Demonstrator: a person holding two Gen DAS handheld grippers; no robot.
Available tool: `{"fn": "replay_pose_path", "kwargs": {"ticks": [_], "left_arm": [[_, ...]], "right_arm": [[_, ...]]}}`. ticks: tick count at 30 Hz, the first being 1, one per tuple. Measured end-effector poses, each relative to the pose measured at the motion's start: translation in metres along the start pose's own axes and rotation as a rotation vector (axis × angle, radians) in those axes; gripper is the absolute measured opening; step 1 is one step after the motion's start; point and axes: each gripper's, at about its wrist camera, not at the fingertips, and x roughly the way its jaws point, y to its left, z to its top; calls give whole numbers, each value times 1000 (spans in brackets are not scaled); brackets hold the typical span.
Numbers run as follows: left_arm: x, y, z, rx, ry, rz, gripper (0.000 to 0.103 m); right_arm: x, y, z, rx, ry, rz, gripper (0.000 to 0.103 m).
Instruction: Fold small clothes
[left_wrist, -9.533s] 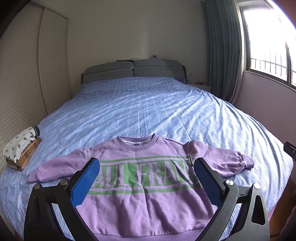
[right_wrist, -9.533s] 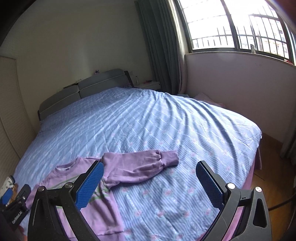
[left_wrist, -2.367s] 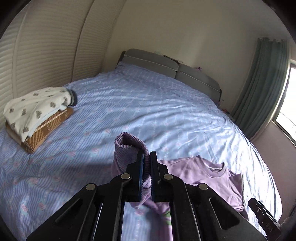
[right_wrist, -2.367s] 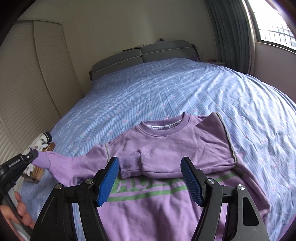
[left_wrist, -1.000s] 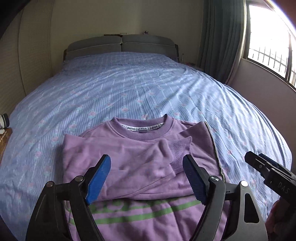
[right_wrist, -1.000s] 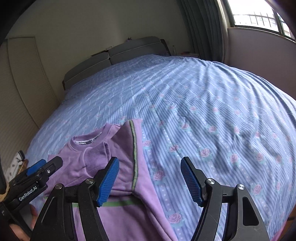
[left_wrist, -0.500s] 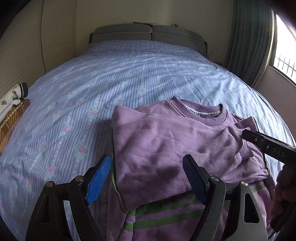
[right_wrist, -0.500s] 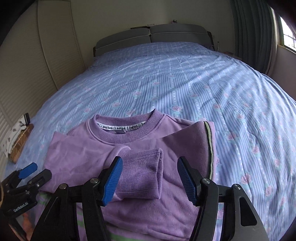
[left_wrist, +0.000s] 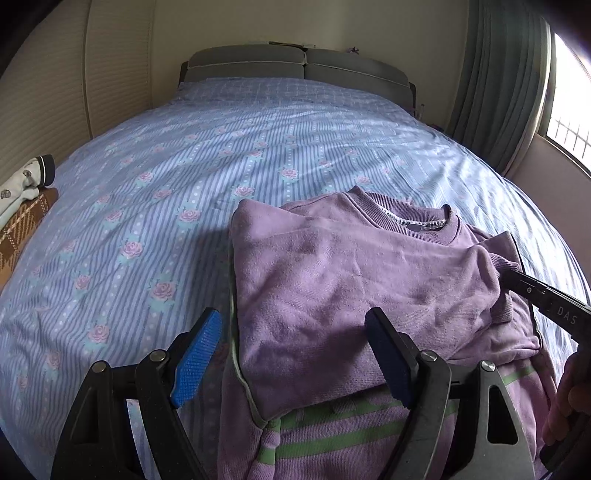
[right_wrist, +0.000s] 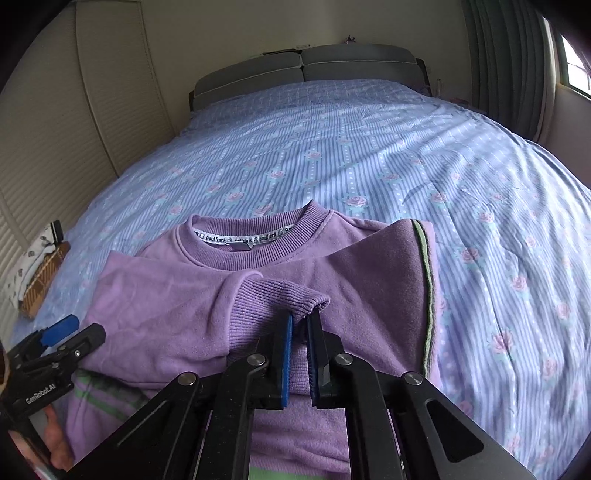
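A purple sweatshirt (left_wrist: 351, 280) with green stripes lies on the blue floral bed, both sleeves folded across its chest. It also shows in the right wrist view (right_wrist: 177, 295). My left gripper (left_wrist: 295, 354) is open and empty, its jaws apart over the sweatshirt's left fold. My right gripper (right_wrist: 300, 325) is shut on the ribbed sleeve cuff (right_wrist: 280, 295) at the middle of the chest. The right gripper's tip also shows in the left wrist view (left_wrist: 543, 299) at the cuff.
The bed sheet (left_wrist: 221, 147) stretches far back to a grey headboard (left_wrist: 295, 66). A wicker basket with a white patterned garment (left_wrist: 22, 199) sits at the bed's left edge. Curtains and a window (left_wrist: 517, 92) are on the right.
My right gripper has closed on the sleeve cuff; half a second ago it was open around it. My left gripper stays open over the left fold.
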Motion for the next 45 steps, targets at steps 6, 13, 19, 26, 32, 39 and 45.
{"fn": "replay_pose_path", "kwargs": {"ticks": [6,13,19,26,32,39,45], "left_arm": [[4,-2,-4,12,12,2,80],[12,0,-7,15,17,25,80],[9,-1,-10,34,4,39,80],[5,16,-13,-17,15,43,80],[-55,16,-28,8,-58,34,80],[-124,15,-80,-7,-81,39,80],[-146,14,-128,-24,-50,29,80]], "right_arm": [[-17,-5,3,5,4,-17,8],[3,-13,-6,26,75,-49,32],[-9,-2,-16,-13,43,-57,40],[-2,2,-26,-65,75,-134,40],[-63,9,-29,-83,-16,-128,40],[-154,15,-84,-13,-121,-184,67],[-187,9,-134,13,-85,-197,67]]}}
